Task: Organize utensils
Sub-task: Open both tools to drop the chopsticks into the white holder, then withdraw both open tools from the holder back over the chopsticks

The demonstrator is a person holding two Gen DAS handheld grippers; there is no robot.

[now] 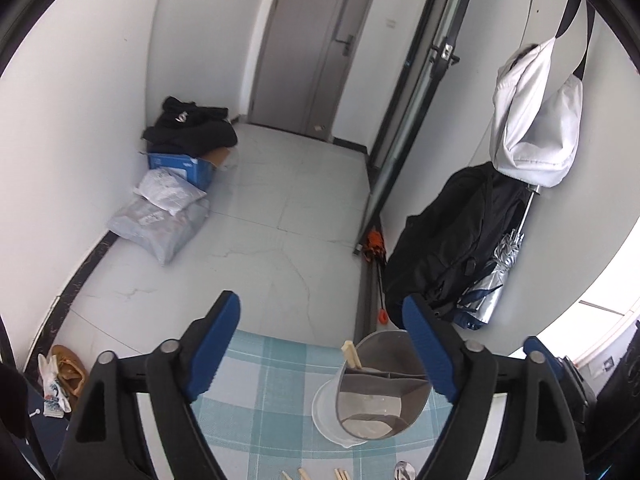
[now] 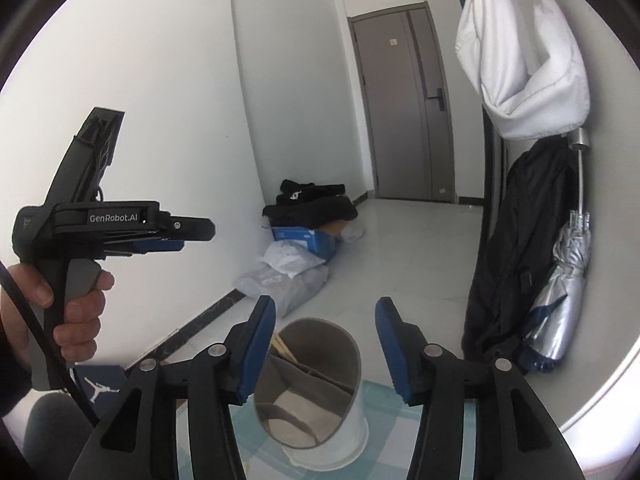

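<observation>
Both grippers are empty, jaws spread wide: left gripper (image 1: pixel 320 344) hangs over the checked tablecloth (image 1: pixel 264 408), right gripper (image 2: pixel 326 344) sits above the utensil holder (image 2: pixel 308 384), blue pads well clear of its rim. In the right wrist view the left gripper (image 2: pixel 180 236) also shows side-on, raised at the left, held in the person's hand (image 2: pixel 76 308). Holder is a grey divided cylinder on the cloth, near the table's far edge; a pair of wooden chopsticks (image 1: pixel 352 354) already stands in one compartment, tips leaning on the rim. Loose utensils lie at the bottom of the left wrist view: wooden chopstick ends (image 1: pixel 320 474) and what looks like a metal spoon bowl (image 1: pixel 405 471), just beside the left gripper's right finger, mostly cut off by the frame. Judgement: sorting is barely started, next pick is from that loose pile. Risks: holder looks light and tall, so a finger clipping the rim on the drop could tip it off the far edge onto the floor; thin chopsticks lying flat on cloth may roll or snag fabric in a pinch; can't tell how many pieces remain out of frame.
</observation>
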